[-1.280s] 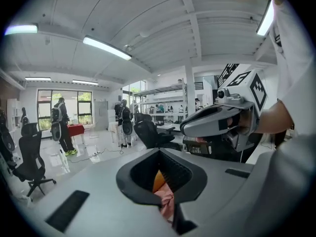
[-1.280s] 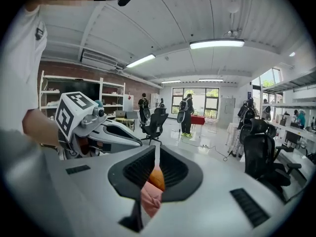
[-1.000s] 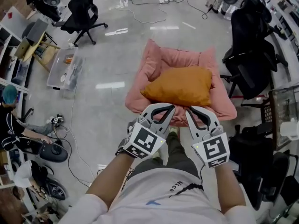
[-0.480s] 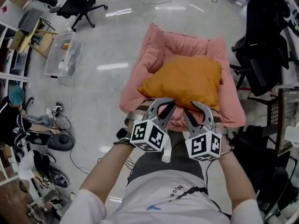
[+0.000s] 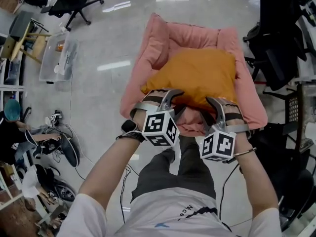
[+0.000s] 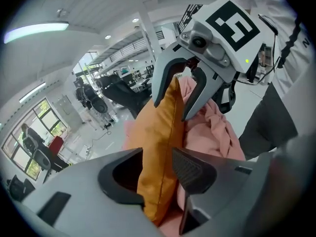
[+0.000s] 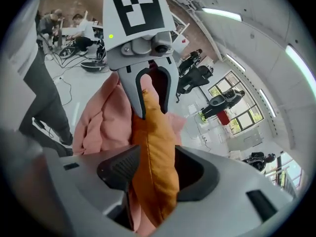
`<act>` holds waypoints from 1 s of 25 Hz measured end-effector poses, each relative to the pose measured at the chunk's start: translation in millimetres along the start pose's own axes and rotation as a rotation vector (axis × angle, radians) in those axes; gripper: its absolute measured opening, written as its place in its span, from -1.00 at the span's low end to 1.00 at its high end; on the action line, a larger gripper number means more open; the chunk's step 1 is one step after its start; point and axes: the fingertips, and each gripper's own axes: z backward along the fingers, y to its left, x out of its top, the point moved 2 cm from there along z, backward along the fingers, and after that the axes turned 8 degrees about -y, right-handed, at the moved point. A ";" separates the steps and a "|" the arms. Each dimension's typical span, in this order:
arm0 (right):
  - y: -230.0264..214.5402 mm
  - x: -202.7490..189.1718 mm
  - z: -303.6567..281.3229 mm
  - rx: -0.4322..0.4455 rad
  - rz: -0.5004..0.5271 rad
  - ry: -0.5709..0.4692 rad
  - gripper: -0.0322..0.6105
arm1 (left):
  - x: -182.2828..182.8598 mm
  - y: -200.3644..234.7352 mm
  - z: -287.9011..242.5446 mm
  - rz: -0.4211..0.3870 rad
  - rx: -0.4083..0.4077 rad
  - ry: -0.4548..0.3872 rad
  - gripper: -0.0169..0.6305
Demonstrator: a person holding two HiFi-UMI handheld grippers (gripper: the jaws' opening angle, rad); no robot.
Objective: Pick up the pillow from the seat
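The head view is bright and evenly lit from above; the glossy floor point(image 5: 98, 98) throws back white streaks of glare at upper left and along the top edge. Shadows are faint and soft-edged, and the pillow point(image 5: 197, 75) shows clean, saturated colour. Lines bow outward toward the frame's edges. Both gripper views are fisheye circles with black corners. In the left one a strip light point(image 6: 37, 31) burns white at upper left and windows point(image 6: 42, 132) glow at lower left. In the right one strip lights point(image 7: 222, 14) and washed-out windows point(image 7: 242, 107) fill the right side; the nearest parts along each bottom edge are soft
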 end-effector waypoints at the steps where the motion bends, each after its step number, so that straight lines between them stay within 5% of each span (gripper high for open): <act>1: 0.8 -0.8 -1.9 0.009 0.010 0.010 -0.25 | -0.8 0.2 -2.9 -0.006 -0.012 0.004 -0.39; 6: 7.2 -10.2 -15.9 0.065 0.064 0.073 -0.15 | -8.7 -3.1 -20.5 -0.050 -0.089 0.021 -0.19; 13: -3.3 -18.3 -29.2 0.033 0.110 0.093 -0.11 | -14.5 -1.5 -35.2 -0.073 -0.117 0.011 -0.05; 25: -24.0 -17.0 -38.3 0.053 0.047 0.044 -0.48 | -20.9 19.0 -56.9 -0.112 -0.045 0.032 0.02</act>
